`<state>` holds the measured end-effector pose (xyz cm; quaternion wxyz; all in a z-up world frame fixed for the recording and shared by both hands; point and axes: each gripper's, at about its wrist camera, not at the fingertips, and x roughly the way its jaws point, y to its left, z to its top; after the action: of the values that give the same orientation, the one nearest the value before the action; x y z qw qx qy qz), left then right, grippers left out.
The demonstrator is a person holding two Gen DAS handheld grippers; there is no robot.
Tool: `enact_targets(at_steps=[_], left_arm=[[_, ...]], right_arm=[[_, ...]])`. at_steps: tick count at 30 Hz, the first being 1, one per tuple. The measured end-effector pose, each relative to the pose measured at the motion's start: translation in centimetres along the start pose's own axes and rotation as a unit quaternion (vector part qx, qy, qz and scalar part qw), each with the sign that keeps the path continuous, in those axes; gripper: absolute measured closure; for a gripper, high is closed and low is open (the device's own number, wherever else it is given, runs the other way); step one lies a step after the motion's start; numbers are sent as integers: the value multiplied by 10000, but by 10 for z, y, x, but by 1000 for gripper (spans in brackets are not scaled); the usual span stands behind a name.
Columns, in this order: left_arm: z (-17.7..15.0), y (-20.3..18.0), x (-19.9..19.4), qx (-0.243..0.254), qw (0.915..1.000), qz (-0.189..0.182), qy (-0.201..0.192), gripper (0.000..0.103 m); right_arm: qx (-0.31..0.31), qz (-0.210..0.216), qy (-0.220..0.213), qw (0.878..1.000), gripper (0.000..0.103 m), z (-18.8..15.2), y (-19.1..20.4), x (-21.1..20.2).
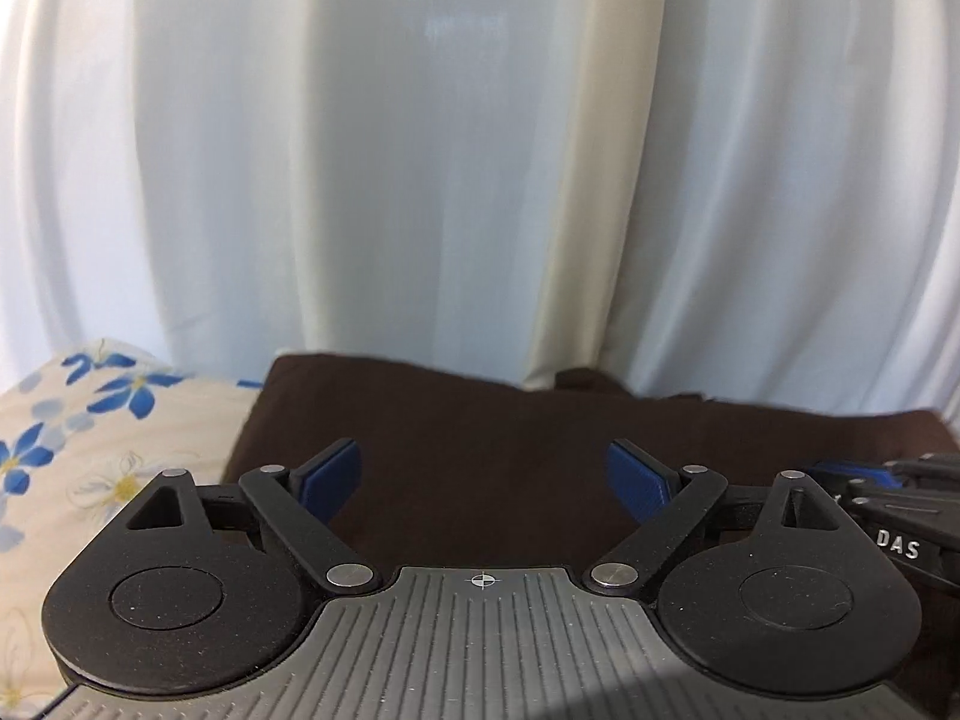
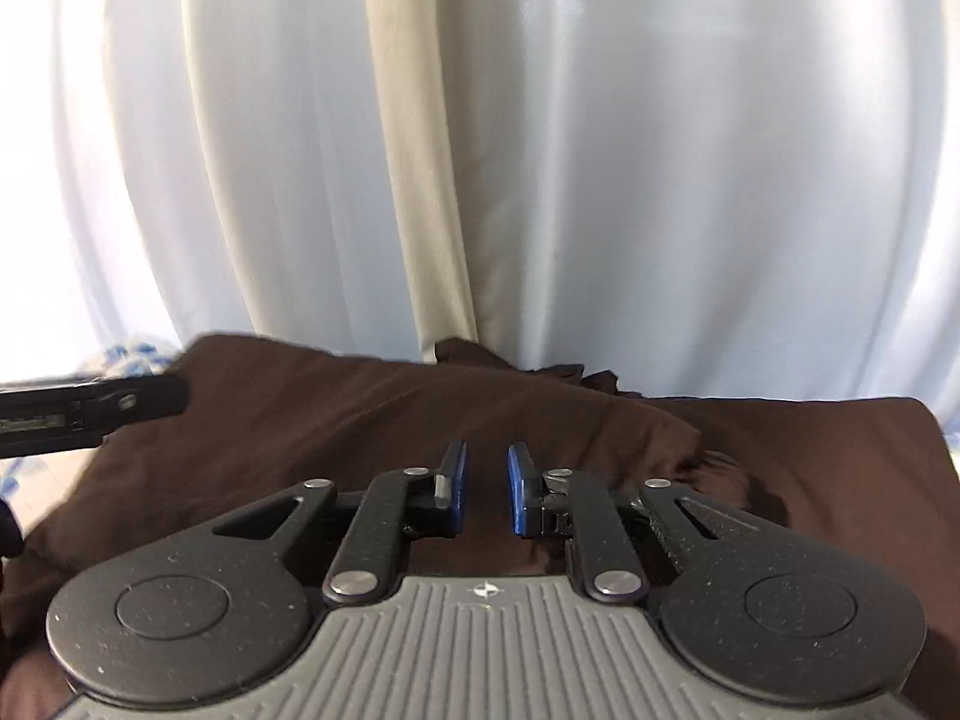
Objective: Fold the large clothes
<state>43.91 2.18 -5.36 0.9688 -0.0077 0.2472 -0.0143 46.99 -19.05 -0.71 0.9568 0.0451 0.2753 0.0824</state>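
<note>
Hovering over a dark brown garment (image 1: 480, 438), the left tongs (image 1: 483, 477) stand wide apart, nothing between them; the garment lies on a floral sheet (image 1: 72, 450) before a white curtain (image 1: 420, 150). Right wrist view: the right tongs (image 2: 486, 492) are narrowly parted, gripping nothing, above the rumpled garment (image 2: 360, 414).
</note>
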Motion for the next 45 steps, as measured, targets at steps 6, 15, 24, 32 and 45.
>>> enact_targets(at_steps=[6, 15, 24, 32, 45], left_arm=[[-29, 0, 39, -211, 9996, 154, 101, 6], [-30, 6, 47, -261, 9994, -46, 243, 2], [-32, 2, 45, -97, 9994, 53, 317, 1], [-35, -4, 34, 164, 9988, 178, 432, 1], [-43, -1, -1, 339, 9973, 62, 654, 1]], right_arm=[[-742, -861, 203, 9933, 103, -26, -18, 50], [175, -559, 315, 9978, 103, -21, -60, 33], [3375, 689, 413, 9379, 52, -72, -106, -67], [4222, 930, 726, 8988, 76, -88, -120, -32], [3795, 672, 712, 9200, 57, -86, -111, -69]])
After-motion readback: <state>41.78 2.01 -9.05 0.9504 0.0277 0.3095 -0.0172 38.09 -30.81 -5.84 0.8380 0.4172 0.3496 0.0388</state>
